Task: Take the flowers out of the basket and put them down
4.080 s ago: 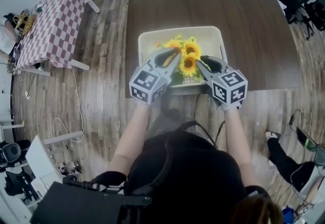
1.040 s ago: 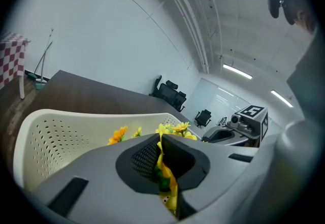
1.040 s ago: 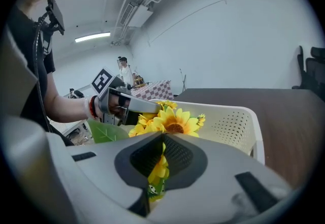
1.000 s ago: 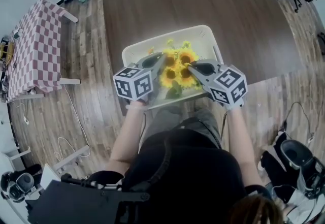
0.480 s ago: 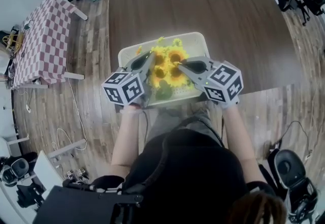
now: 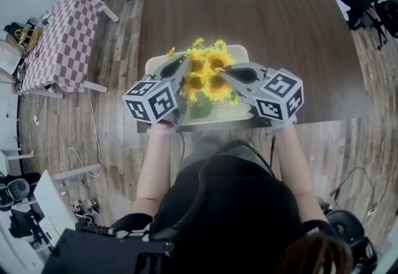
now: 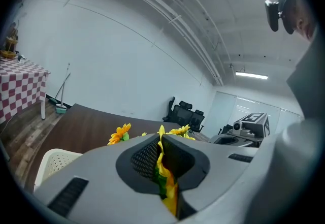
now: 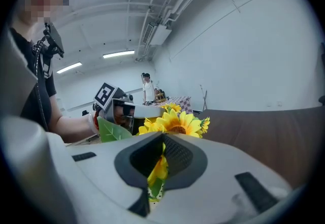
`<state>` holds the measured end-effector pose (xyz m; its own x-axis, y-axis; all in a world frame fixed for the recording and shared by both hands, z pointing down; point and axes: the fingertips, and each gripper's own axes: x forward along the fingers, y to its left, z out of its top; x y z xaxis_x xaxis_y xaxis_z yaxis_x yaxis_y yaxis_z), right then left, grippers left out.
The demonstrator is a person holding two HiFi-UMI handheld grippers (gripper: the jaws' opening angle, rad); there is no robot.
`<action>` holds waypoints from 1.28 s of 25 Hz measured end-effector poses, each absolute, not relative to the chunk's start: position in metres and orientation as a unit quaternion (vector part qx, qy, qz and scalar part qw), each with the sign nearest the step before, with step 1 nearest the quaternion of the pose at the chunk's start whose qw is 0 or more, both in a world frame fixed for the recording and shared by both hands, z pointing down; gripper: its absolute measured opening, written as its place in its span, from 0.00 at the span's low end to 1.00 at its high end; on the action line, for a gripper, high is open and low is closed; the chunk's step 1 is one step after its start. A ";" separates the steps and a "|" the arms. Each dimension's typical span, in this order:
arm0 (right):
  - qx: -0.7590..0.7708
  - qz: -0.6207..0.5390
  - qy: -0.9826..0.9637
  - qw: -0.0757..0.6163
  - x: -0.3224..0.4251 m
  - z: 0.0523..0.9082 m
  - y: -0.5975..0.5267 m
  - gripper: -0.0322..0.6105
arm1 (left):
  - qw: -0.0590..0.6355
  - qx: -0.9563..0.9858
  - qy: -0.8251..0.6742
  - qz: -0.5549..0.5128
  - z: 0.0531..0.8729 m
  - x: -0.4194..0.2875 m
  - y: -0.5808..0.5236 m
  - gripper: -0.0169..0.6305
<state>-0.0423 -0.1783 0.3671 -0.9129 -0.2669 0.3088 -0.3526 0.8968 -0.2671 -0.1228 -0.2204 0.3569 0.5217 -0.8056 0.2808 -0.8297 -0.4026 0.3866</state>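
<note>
Dark brown table (image 6: 280,30) on a plank floor fills the head view, with a cream slatted basket (image 6: 153,66) at its near edge. Both grippers point inward over the basket. The left gripper (image 6: 184,66) and the right gripper (image 6: 229,72) flank a bunch of sunflowers (image 6: 208,77) that sits between the two sets of fingertips. Taking the bunch from both sides probably keeps the loose stems together as one bundle. It appears to hang over the basket, not yet set down on the table.

From the left gripper view, the jaws are pressed together on a strip of yellow petal and green stem, which is squeezed flat between the ribbed pads (image 7: 147,157). More blooms poke up just past the fingertips. The basket rim lies below and to the left of the fingers, and bare table stretches beyond them.

From the right gripper view, the jaws are likewise closed tight on yellow and green flower material between the pads (image 8: 175,154). A full sunflower head with a brown centre stands just above the fingertips, and a broad green leaf (image 8: 114,129) sits to their left. The blooms look like stiff artificial ones, bright and undamaged.
</note>
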 end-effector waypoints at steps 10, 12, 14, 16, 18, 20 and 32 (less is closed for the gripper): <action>0.163 0.150 -0.971 0.093 -0.021 0.344 -0.184 0.06 | 0.208 0.849 -0.486 0.007 0.328 -0.102 -0.224 0.04; 0.163 0.150 -0.971 0.087 -0.002 0.337 -0.191 0.06 | 0.204 0.850 -0.485 0.007 0.321 -0.082 -0.230 0.04; 0.165 0.148 -0.972 0.080 0.004 0.334 -0.193 0.06 | 0.198 0.853 -0.482 0.005 0.317 -0.076 -0.232 0.04; 0.170 0.145 -0.972 0.073 0.001 0.333 -0.190 0.06 | 0.193 0.858 -0.477 0.003 0.315 -0.078 -0.230 0.04; 0.175 0.144 -0.972 0.066 0.007 0.329 -0.191 0.06 | 0.192 0.861 -0.471 0.001 0.311 -0.071 -0.231 0.04; 0.180 0.144 -0.971 0.060 0.025 0.323 -0.196 0.06 | 0.193 0.864 -0.464 -0.002 0.304 -0.053 -0.236 0.04; 0.232 0.151 -0.960 0.029 0.104 0.317 -0.198 0.06 | 0.196 0.888 -0.417 -0.002 0.299 0.026 -0.239 0.04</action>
